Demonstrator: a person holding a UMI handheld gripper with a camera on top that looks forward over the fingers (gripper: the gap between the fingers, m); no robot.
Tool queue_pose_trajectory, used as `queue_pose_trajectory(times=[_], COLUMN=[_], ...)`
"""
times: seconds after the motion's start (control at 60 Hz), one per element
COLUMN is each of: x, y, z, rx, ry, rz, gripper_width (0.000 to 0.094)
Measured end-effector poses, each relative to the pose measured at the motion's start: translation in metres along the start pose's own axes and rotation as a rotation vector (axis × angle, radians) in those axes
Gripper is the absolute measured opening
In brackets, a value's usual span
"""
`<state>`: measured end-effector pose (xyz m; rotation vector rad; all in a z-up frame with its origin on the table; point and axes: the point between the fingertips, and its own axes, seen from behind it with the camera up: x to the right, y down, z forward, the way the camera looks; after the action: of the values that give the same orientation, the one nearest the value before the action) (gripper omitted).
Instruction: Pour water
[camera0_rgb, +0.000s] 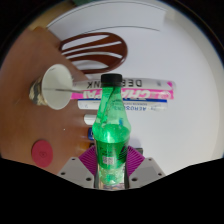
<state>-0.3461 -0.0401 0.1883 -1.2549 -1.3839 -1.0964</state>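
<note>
A green plastic bottle (112, 130) with a black cap stands upright between my fingers. Both purple pads (88, 160) press on its lower body, so my gripper (111, 165) is shut on it. A clear glass (55, 87) lies tilted beyond the bottle to the left, its white rim facing me. The bottle's base is hidden between the fingers.
A stack of books (150, 93) with pink and white spines lies behind the bottle. A brown and white striped dish (95, 48) sits farther back. A pink round lid (43, 151) lies on the wooden table (25, 120) at the left. A white surface (170, 40) lies beyond.
</note>
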Motion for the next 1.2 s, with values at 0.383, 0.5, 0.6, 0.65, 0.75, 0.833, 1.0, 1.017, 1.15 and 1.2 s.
queue_pose_trajectory(times=[0.383,0.5,0.6,0.65,0.75,0.833,1.0,1.017,1.15,1.2], x=[-0.010,-0.046,-0.075,-0.088,-0.108,-0.107,-0.107,-0.107,-0.118,-0.120], y=[0.036,0.035,0.036,0.036,0.036,0.037,0.043,0.043,0.044,0.047], z=[-0.011,-0.006,-0.002,-0.001,-0.003,-0.007,-0.008,-0.008,-0.013,-0.018], rx=[-0.073,-0.068,-0.089,-0.095,-0.113,-0.092,-0.111,-0.114,-0.170,-0.189], ry=[-0.088,-0.117,-0.132,-0.139,-0.154,-0.123,-0.107,-0.111,-0.186,-0.207], rz=[1.228,1.401,1.475,1.494,1.510,1.511,1.559,1.562,1.571,1.567], gripper_width=[0.0338,0.0337,0.0338,0.0340,0.0343,0.0347,0.0471,0.0484,0.0707,0.0853])
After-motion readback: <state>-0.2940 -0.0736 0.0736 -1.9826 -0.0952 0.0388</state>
